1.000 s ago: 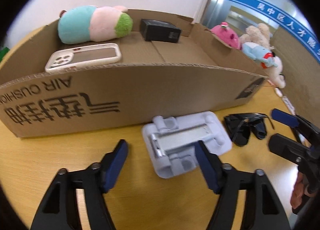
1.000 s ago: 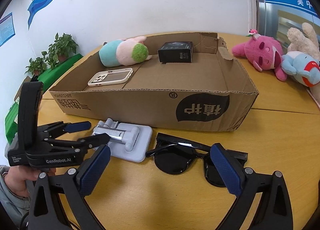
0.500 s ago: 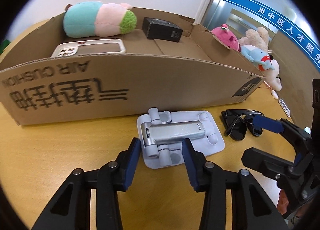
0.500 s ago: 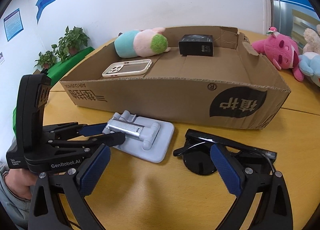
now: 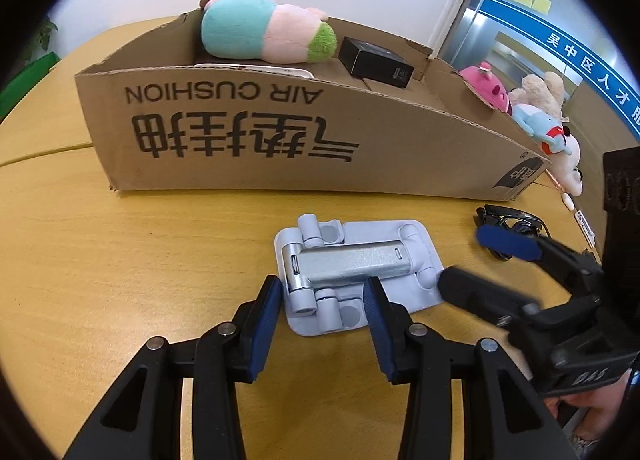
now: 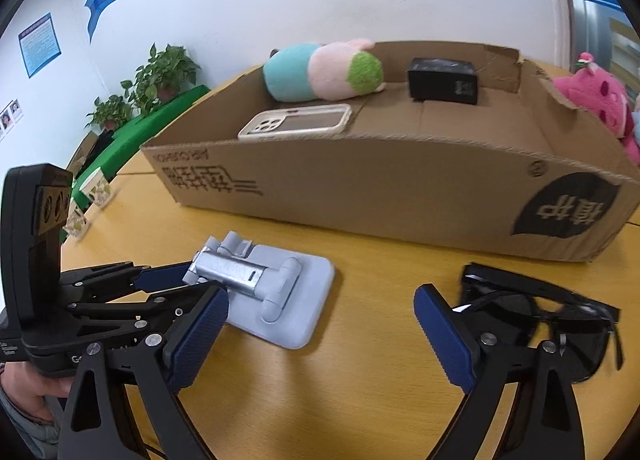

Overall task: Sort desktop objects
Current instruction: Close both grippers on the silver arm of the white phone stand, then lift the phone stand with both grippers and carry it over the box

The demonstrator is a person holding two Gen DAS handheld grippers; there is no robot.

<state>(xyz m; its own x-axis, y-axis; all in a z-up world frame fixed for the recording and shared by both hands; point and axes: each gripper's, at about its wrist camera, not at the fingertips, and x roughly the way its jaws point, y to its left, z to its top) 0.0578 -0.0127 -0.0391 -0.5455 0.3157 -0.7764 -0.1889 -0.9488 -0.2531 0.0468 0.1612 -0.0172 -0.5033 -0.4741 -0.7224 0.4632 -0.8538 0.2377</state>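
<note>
Yellow bench (image 5: 100, 268), box behind: left gripper (image 5: 320, 300) straddles the phone stand (image 5: 352, 264), pads not pinching; right gripper (image 6: 320, 324), spread, is closing beside the sunglasses (image 6: 560, 312). Better centre before squeezing.

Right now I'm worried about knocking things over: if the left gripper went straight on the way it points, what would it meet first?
Probably the grey phone stand: the left gripper already straddles its near end. The cardboard box lies behind it.
</note>
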